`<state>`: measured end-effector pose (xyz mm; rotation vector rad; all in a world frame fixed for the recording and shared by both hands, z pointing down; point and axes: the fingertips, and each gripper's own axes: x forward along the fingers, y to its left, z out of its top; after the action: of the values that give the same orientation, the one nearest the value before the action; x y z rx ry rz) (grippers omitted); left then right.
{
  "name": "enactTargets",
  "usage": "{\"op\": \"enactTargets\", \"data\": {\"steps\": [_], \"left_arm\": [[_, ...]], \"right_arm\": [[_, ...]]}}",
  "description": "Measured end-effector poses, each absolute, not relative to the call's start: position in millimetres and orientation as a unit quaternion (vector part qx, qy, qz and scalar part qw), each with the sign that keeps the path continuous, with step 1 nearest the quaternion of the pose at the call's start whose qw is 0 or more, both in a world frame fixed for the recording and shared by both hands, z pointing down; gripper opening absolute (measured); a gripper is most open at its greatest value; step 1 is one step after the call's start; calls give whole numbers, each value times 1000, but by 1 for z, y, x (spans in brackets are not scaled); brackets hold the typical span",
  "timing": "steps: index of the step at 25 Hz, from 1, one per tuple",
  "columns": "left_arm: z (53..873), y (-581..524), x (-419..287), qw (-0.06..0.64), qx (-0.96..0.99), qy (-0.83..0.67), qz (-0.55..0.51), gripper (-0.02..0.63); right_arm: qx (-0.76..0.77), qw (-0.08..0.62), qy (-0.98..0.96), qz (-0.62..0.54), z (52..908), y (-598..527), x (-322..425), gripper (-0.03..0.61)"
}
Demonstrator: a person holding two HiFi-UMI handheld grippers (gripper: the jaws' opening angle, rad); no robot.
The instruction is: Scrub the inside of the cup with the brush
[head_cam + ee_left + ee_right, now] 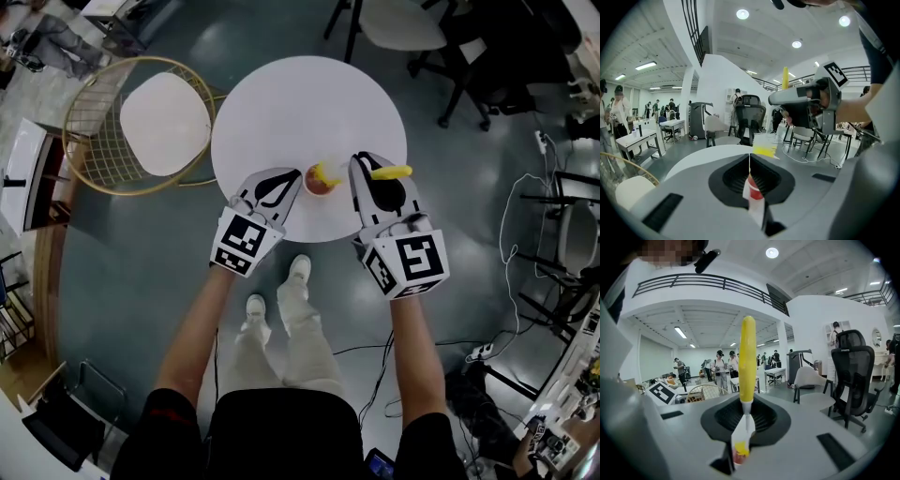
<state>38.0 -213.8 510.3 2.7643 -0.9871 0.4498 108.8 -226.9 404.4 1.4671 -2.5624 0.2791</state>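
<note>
The left gripper (292, 184) had its jaws closed down to a thin slit on the near wall of the cup (321, 185). The rim was pinched between them, so the red-lined cup sat just ahead of those jaws on the round white bench (291, 103). That pinch looked meant to anchor the cup so it would not spin or tip while being scrubbed.

The right gripper (367, 167) had its jaws clamped on the narrow white neck of the brush (392, 172). The yellow handle stuck out to one side of the jaws. The bristles (325, 172) reached out the other side and dipped into the cup's mouth. Holding the brush at the neck, close to the working end, probably gave firmer control of the bristles against the inner wall. The two sets of jaws stood near each other with the cup between them, one bracing and one working, which suited a scrub already under way or about to start.

Counted: one cup, one brush, two grippers, one bench. Nothing else lay on the bench.
</note>
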Motion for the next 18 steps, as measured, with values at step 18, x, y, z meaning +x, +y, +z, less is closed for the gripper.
{"op": "enactTargets", "data": {"steps": [18], "left_arm": [[532,-211,43,82,929,-314,175,17]], "right_arm": [[484,83,-866,94,405,-227,102,48]]}}
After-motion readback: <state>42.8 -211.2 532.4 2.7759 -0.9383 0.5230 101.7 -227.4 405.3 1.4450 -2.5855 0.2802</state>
